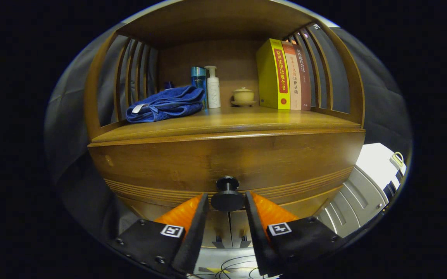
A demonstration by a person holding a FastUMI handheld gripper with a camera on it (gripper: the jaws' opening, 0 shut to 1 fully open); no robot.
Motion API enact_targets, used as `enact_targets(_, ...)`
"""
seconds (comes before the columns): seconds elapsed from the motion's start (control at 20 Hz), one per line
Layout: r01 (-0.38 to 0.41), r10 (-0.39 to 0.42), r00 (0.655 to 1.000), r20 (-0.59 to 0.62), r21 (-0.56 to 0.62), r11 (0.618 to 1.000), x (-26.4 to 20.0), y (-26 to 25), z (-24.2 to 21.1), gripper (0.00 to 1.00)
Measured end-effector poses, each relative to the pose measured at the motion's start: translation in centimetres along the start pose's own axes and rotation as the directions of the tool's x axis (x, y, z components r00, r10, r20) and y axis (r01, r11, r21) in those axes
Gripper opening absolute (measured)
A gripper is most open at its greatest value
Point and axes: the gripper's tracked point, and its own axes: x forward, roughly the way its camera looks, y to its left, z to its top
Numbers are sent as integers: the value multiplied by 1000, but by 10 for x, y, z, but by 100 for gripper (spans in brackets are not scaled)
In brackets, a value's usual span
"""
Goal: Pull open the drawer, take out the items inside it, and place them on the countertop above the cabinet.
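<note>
— Nearest the lens, what do you see?
— Two fingers, spread apart, with the drawer's round dark knob sitting in the gap between their tips. Whether either finger actually touches the knob, I cannot tell; neither is clearly pressing on it.

— And the drawer itself?
— The drawer front is a wide wooden panel just beyond the fingers, with grooved lines along its lower part. It sits flush under the tabletop edge, so it is closed, and whatever is inside is hidden.

— What lies on the tabletop above it?
— A folded blue towel lies near the left edge, by the slatted side rail. Just beside it, toward the back edge, stand a blue bottle and a white pump bottle, close together. A small lidded cup on a saucer rests at the middle of the back edge. At the back right corner three books stand upright, side by side, against the right slats.

— Anything lower down?
— Below the drawer, cabinet doors show between the fingers. A white appliance stands off to the right of the cabinet, and some cables lie on the floor.
</note>
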Motion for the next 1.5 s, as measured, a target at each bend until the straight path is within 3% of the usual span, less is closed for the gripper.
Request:
enact_targets(0.1, 9, -9, 1000, 2, -9, 1000, -1, -3, -2, 58)
enact_targets(0.65, 30, -30, 1000, -10, -33, 999, -16, -1, -3, 48)
enact_targets(1.45, 28, -28, 1000, -5, -1, 1000, -40, 0, -9, 46)
enact_targets(1.5, 20, -20, 1000, 11, 2, 1000, -50, 2, -8, 34)
